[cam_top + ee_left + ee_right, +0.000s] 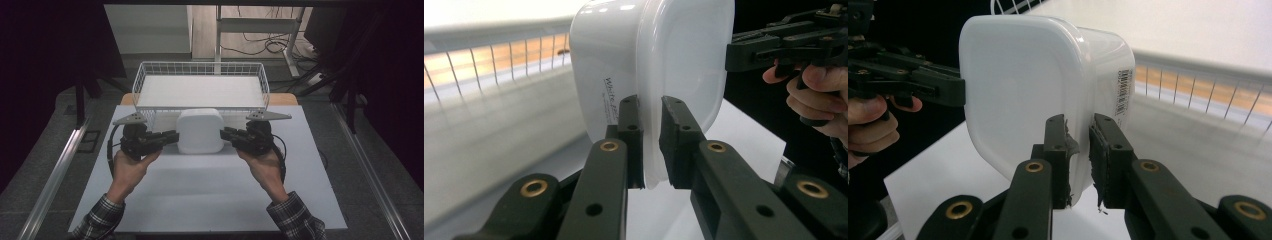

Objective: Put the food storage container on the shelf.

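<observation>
White plastic container (200, 131), pinched at its opposite rims by the closed left gripper (172, 136) and right gripper (226, 134), sits between them just before the wire basket (200, 70) toward the table's far edge.

- The left gripper (651, 145) has its two black jaws closed on the rim of a white plastic tub (644, 70), one on each side of the edge.
- The tub is tilted, with small print on its side.
- A white wire basket (499, 57) stands behind it.
- The right gripper (744, 52), held by a hand (819, 95), meets the tub's far edge.
- A white table (749, 130) lies underneath.
</observation>
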`<state>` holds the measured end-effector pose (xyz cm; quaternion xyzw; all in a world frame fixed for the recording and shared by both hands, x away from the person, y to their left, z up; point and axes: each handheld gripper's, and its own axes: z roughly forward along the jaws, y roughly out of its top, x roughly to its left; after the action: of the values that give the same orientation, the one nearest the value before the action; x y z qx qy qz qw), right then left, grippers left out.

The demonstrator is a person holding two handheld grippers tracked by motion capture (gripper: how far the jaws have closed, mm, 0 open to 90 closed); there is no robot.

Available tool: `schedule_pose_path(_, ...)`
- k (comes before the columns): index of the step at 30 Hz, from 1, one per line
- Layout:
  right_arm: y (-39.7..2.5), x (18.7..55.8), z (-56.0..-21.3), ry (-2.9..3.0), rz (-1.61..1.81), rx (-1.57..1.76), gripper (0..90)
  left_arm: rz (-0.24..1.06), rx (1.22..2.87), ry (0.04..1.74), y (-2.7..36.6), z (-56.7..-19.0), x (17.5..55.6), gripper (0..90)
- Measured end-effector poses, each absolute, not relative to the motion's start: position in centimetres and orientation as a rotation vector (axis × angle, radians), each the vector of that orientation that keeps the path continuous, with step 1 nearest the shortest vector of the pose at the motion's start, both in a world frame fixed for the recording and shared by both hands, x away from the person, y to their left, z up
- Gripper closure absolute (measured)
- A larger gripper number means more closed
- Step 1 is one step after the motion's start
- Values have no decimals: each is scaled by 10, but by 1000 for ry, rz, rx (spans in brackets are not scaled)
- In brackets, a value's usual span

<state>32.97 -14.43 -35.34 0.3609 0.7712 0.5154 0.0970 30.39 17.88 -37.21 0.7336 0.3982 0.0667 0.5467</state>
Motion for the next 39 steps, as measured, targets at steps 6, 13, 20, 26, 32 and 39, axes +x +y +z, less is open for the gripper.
schedule_pose_path(6, -138, 343, -330, 2260, 1554, 1047, 780, 182, 1717, 937, 186, -350, 315, 808)
schedule_pose_path(13, -129, 361, -307, 2234, 1568, 1034, 779, 206, 1705, 936, 192, -327, 331, 807)
schedule_pose_path(20, -123, 381, -290, 2208, 1569, 1041, 777, 213, 1700, 937, 196, -309, 352, 807)
schedule_pose_path(26, -120, 400, -280, 2201, 1562, 1069, 775, 203, 1702, 960, 196, -300, 373, 806)
schedule_pose_path(32, -122, 417, -282, 2208, 1547, 1120, 773, 179, 1713, 990, 191, -303, 390, 801)
schedule_pose_path(39, -126, 426, -288, 2223, 1519, 1177, 770, 165, 1727, 1011, 184, -309, 401, 791)
